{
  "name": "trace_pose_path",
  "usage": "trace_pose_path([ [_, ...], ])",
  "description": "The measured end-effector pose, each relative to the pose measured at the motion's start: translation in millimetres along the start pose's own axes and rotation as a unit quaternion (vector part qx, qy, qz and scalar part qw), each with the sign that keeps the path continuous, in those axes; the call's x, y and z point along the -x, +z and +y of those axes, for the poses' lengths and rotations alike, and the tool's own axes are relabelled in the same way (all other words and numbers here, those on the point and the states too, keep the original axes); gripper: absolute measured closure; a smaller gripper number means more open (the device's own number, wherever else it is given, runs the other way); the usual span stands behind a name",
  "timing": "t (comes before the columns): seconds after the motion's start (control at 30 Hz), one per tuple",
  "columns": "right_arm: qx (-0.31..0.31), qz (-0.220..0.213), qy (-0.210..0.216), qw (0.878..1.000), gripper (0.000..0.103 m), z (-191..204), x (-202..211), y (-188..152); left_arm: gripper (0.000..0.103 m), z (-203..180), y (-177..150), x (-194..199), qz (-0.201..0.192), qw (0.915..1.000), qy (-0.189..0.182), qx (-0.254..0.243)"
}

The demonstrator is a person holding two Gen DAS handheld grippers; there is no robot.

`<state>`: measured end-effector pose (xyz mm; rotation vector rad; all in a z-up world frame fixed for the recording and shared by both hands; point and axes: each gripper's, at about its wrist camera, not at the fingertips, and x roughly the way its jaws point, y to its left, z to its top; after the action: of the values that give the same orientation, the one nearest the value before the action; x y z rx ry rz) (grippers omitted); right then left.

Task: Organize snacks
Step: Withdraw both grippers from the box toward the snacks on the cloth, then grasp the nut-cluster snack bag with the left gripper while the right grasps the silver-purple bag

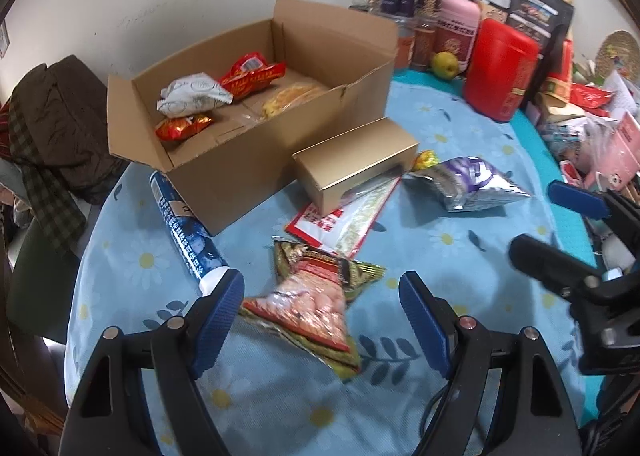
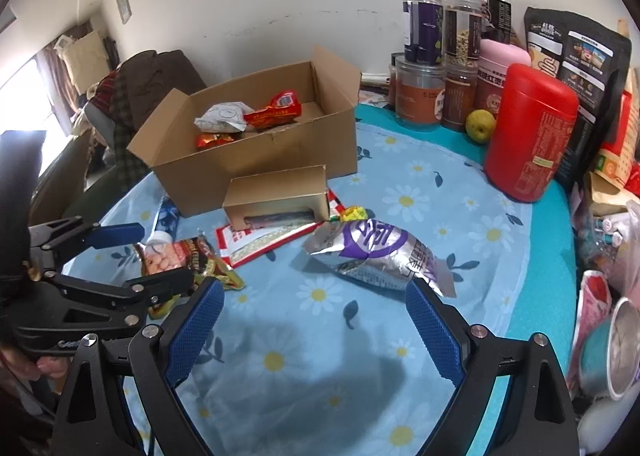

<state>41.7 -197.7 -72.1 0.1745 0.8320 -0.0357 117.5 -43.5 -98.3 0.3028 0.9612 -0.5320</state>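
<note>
The left gripper [image 1: 322,320] has two black plastic arms with triangular cut-outs and round silver rivets at the pivots, one red-centred at 4 o'clock in its own view. Its fingers [image 1: 219,318] carry ribbed, deep-blue rubber pads. The right gripper [image 2: 314,330] is built alike: black angular arms, silver rivets, blue pads [image 2: 434,332] with a fine diamond mesh texture. A thin black cable runs beneath each frame, near 6 o'clock.

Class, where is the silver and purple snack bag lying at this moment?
The silver and purple snack bag lies on the flowered tablecloth, just ahead of the right gripper, right of the small gold box.
</note>
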Motion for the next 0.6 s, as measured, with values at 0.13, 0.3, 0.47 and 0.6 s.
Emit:
trace_pose_path([
  [0.13, -0.005, 0.001, -0.003, 1.0, 0.01, -7, -5, 4, 0.023, 5, 0, -15, 0.02, 0.9998, -0.005, 0.003],
  [0.3, -0.008, 0.003, -0.014, 1.0, 0.01, -16, -10, 10, 0.023, 7, -7, -32, 0.051, 0.9986, -0.011, 0.008],
  [0.47, 0.001, 0.01, -0.018, 1.0, 0.01, -22, -19, 16, 0.026, 12, -14, -42, 0.062, 0.9975, -0.021, 0.026],
  [0.6, 0.019, 0.017, -0.027, 0.999, 0.01, -26, -28, 20, 0.038, 15, -16, -44, 0.055, 0.9973, -0.033, 0.036],
])
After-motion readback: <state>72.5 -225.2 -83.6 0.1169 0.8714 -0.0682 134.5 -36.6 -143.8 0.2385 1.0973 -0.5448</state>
